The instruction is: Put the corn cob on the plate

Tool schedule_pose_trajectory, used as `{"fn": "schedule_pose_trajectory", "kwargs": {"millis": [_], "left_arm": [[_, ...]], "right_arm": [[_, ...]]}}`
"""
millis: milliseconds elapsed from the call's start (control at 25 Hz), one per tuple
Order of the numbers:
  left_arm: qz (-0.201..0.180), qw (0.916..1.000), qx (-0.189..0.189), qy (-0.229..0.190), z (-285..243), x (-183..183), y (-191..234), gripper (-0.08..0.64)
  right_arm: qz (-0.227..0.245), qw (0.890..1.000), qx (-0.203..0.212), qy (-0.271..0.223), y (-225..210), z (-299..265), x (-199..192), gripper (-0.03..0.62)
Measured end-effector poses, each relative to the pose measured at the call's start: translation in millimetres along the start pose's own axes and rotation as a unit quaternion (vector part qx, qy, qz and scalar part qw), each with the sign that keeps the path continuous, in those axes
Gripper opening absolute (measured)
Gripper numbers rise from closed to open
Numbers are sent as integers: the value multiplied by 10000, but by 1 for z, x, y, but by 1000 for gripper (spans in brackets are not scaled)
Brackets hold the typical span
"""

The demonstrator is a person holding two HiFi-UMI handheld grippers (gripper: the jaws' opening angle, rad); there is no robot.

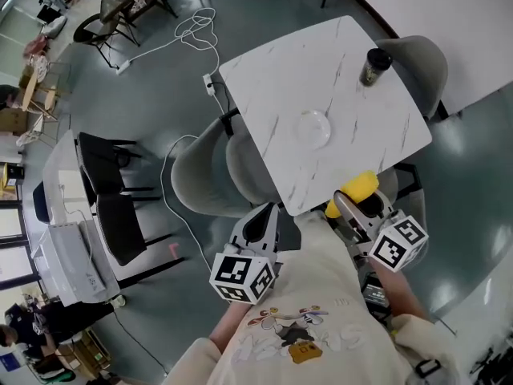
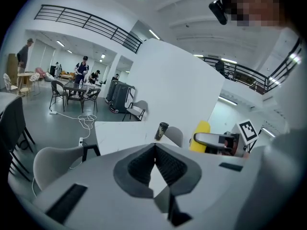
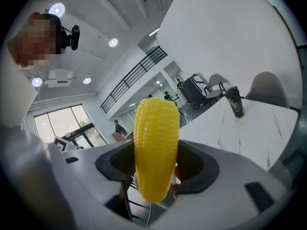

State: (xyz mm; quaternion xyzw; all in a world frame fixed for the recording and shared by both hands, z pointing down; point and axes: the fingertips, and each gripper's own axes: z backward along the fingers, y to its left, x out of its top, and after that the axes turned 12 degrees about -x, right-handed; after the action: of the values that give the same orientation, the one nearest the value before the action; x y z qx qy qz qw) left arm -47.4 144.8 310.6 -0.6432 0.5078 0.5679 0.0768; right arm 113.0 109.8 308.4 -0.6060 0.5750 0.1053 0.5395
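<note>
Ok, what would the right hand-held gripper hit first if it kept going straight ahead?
Judging from the head view, the right hand-held gripper, shut on the yellow corn cob, points across the white marble table toward the clear round plate, likely first; height unclear.

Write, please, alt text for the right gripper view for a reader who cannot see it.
The right gripper holds a yellow corn cob upright between its jaws, in the middle of the view. Behind it to the right lies a white marble table with a dark cup standing on it.
</note>
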Motion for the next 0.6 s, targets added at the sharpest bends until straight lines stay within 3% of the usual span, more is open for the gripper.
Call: {"fn": "schedule_pose_trajectory", "kwargs": {"millis": [240,600], "left_arm": [[13,10000,42,-5,-38,27,18,6],[146,9995,262,31,-54,38,31,6]], "right_arm": [[-121,9996,6,255,-22,-40,22,255],[-160,9985,64,513,-35,-68,31,255]]}}
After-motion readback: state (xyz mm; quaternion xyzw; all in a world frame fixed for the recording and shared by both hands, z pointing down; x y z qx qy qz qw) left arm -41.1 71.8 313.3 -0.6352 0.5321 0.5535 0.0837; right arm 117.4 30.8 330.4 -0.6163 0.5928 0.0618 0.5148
